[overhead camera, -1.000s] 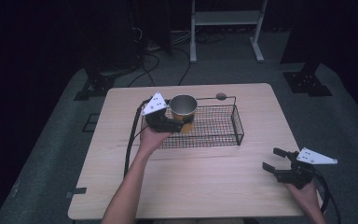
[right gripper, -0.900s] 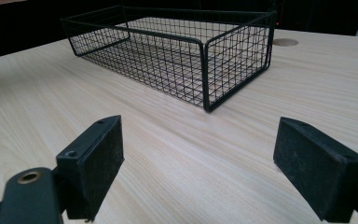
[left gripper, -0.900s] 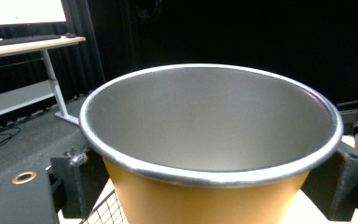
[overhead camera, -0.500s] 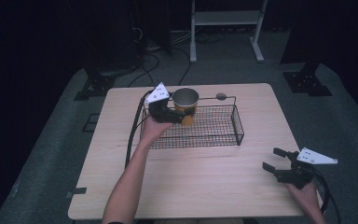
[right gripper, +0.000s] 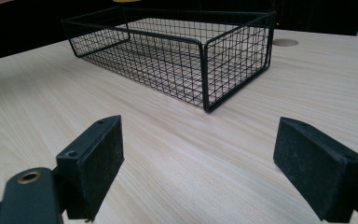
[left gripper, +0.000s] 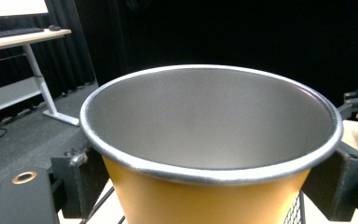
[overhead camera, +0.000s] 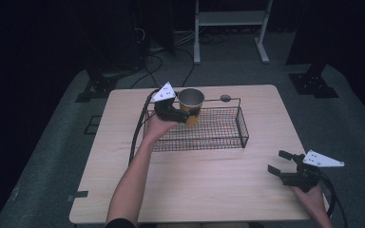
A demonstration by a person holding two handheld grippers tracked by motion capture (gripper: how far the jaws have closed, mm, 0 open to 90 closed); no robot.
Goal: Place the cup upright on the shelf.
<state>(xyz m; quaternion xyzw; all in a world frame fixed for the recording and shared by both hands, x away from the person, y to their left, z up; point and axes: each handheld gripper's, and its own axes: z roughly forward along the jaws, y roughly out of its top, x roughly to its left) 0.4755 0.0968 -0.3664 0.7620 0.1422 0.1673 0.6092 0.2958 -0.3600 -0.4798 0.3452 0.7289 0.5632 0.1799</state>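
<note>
High view: cup [overhead camera: 190,105] now lifted above basket [overhead camera: 218,140] at its back-left corner, higher than a second ago, clamped in left gripper [overhead camera: 179,114]. Likely being taken out of basket. Left gripper view: jaws pressed on both sides of yellow wall. Right gripper [overhead camera: 279,167] idle, jaws wide, near table [overhead camera: 209,190] corner. One cup, one basket, two grippers.

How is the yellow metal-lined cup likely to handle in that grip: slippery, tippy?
The yellow cup with a silver metal rim looks rigid, so the left gripper probably won't crush it. Its tapered wall may slip downward. It looks empty, likely light, and tippy on the black wire basket.
</note>
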